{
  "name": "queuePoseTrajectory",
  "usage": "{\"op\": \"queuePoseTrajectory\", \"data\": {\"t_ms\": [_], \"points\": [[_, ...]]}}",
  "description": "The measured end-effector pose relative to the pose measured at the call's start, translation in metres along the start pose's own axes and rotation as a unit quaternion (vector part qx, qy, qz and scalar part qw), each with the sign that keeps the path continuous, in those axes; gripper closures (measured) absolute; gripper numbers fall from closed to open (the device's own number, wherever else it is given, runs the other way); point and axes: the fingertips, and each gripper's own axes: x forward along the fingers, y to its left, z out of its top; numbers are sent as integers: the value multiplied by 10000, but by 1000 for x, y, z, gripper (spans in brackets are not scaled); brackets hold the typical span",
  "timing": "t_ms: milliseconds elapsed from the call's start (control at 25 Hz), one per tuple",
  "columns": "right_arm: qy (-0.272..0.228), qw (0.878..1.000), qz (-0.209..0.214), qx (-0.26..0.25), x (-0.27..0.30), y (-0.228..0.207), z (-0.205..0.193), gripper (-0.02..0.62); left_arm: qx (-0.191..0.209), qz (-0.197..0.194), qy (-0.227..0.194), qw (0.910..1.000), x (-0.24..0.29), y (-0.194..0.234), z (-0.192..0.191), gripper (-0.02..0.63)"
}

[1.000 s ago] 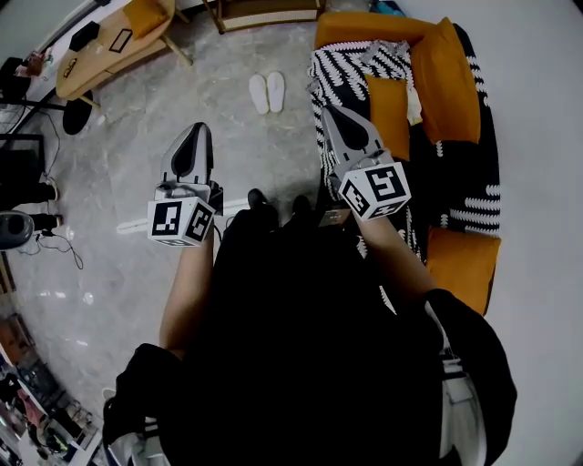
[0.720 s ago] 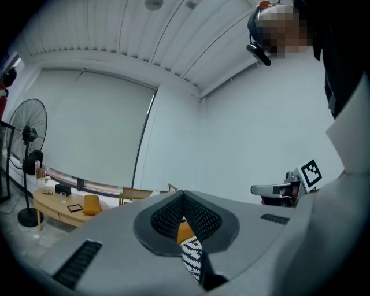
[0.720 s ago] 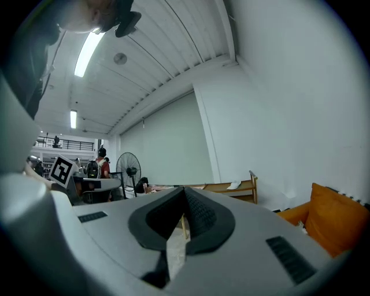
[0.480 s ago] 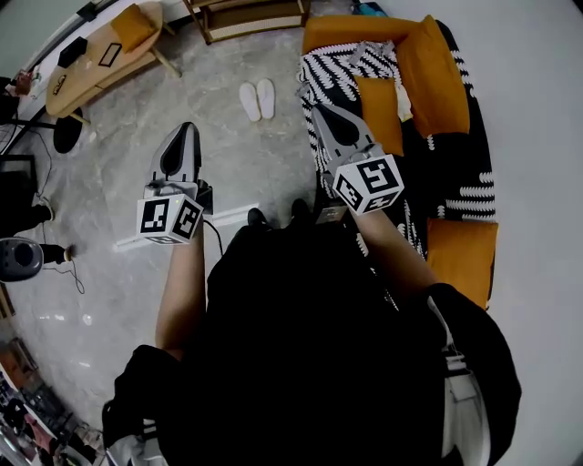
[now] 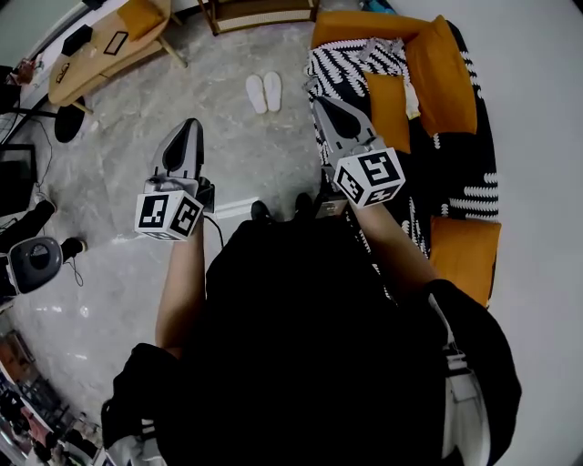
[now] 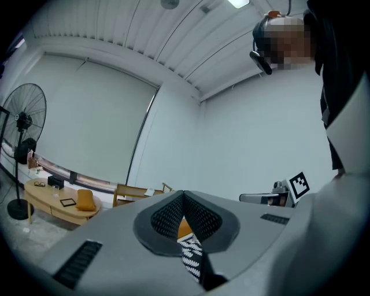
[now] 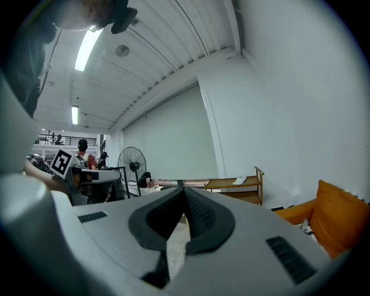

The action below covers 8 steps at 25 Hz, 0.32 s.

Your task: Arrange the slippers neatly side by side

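Note:
Two white slippers (image 5: 264, 92) lie side by side on the grey marble floor, close to the sofa's end, in the head view. My left gripper (image 5: 189, 128) is held up at chest height, well short of them and to their left, shut with nothing between its jaws. My right gripper (image 5: 322, 103) hangs to the right of the slippers over the sofa's edge, also shut and empty. Both gripper views look out level across the room, over closed jaws (image 6: 182, 196) (image 7: 182, 192); the slippers do not show in them.
An orange sofa (image 5: 437, 73) with a black-and-white throw (image 5: 342, 64) stands at the right. A wooden oval table (image 5: 100, 50) is at the back left, a wooden shelf (image 5: 260, 11) at the back. A standing fan (image 6: 23, 124) and a round grey device (image 5: 38, 262) are at the left.
The head view has shifted a little; both grippers have risen slightly in the picture and stayed shut. The slippers have not moved on the floor.

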Motion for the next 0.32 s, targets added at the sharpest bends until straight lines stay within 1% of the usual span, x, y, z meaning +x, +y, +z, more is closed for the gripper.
{"op": "queuePoseTrajectory", "data": {"t_ms": [320], "points": [[-30, 10000, -1, 34, 6, 2, 5, 563, -132, 18, -55, 9999, -2, 5, 1, 590]]}}
